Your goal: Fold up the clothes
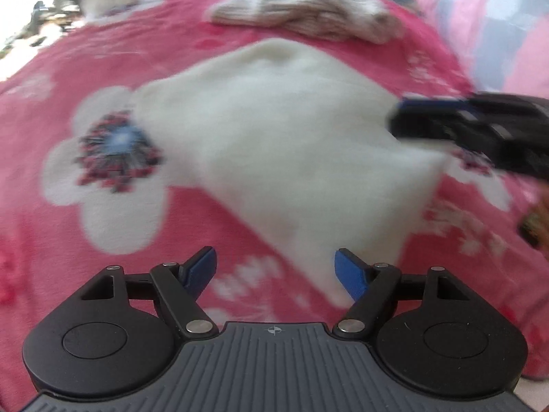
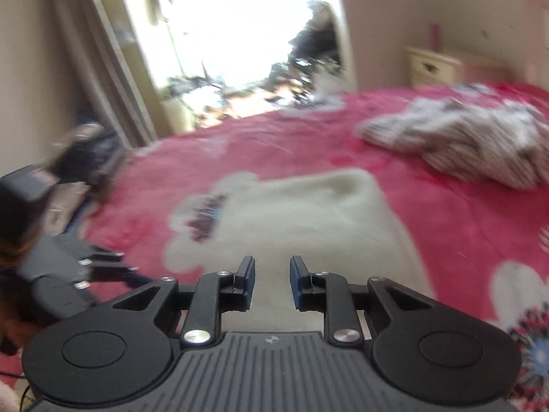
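Hovering over the pink floral blanket [image 1: 212,41], your left gripper [image 1: 275,267] had jaws wide apart, empty; right gripper [image 2: 272,279] slightly parted. White garment [image 1: 281,144] lay folded, apparently; striped garment [image 2: 473,137] crumpled beyond.

Folded garment [image 1: 284,144] lies on bedspread [image 1: 103,51], crumpled garment [image 1: 308,17] behind it.

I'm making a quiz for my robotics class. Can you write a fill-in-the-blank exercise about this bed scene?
1. The folded white fleece garment lies on a blanket whose main colour is ____.
2. Beyond the white garment lies a crumpled striped knit garment, brown and ____.
3. The left gripper has its jaws ____, holding nothing.
4. The flower printed beside the white garment has ____ petals.

Missing words: pink; white; open; white
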Demonstrator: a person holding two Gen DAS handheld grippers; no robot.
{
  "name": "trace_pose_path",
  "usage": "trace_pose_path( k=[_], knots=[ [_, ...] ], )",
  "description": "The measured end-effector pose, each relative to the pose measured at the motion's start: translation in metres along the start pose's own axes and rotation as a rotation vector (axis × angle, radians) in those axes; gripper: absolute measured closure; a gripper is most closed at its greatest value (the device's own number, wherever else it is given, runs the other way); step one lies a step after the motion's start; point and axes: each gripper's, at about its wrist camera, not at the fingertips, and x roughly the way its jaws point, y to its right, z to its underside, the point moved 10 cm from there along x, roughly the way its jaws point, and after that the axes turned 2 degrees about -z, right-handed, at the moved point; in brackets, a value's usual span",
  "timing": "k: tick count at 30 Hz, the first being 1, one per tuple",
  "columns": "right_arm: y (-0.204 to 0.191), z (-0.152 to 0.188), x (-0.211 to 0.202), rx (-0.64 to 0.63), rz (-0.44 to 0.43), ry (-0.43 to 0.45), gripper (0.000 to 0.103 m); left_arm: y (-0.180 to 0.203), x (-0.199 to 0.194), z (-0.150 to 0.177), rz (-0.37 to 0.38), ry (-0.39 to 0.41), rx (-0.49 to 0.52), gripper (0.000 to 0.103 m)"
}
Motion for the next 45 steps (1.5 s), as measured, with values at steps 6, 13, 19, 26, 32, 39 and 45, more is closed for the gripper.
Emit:
trace_pose_path(
  k=[6, 13, 19, 26, 32, 39, 45],
  knots=[
    [-0.018, 0.022, 0.027, -0.078, -0.020, -0.092, 0.079, -0.038, 0.008, 0.005, -0.150, -0.063, -0.088, 0.027],
    [-0.045, 0.007, 0.018, -0.147, -0.078, -0.049, 0.077, -0.061, 0.014, 0.019, -0.212, -0.088, -0.108, 0.027],
    [-0.054, 0.045, 0.054, -0.315, -0.002, -0.157, 0.078, -0.074, 0.017, 0.014, -0.246, -0.065, -0.119, 0.027],
    [-0.038, -0.008, 0.039, -0.232, 0.042, -0.047, 0.078, -0.078, 0.021, 0.005, -0.258, -0.038, -0.108, 0.027],
    [0.017, 0.022, 0.069, 0.020, 0.075, -0.111, 0.078, -0.077, 0.029, 0.004, -0.257, -0.043, -0.096, 0.027],
    [0.029, 0.024, 0.067, 0.124, 0.016, -0.076, 0.077, -0.079, 0.035, 0.006, -0.252, -0.061, -0.104, 0.026],
    [0.027, 0.026, 0.063, 0.138, 0.017, -0.070, 0.077, -0.085, 0.037, 0.004, -0.252, -0.051, -0.116, 0.026]
  ],
)
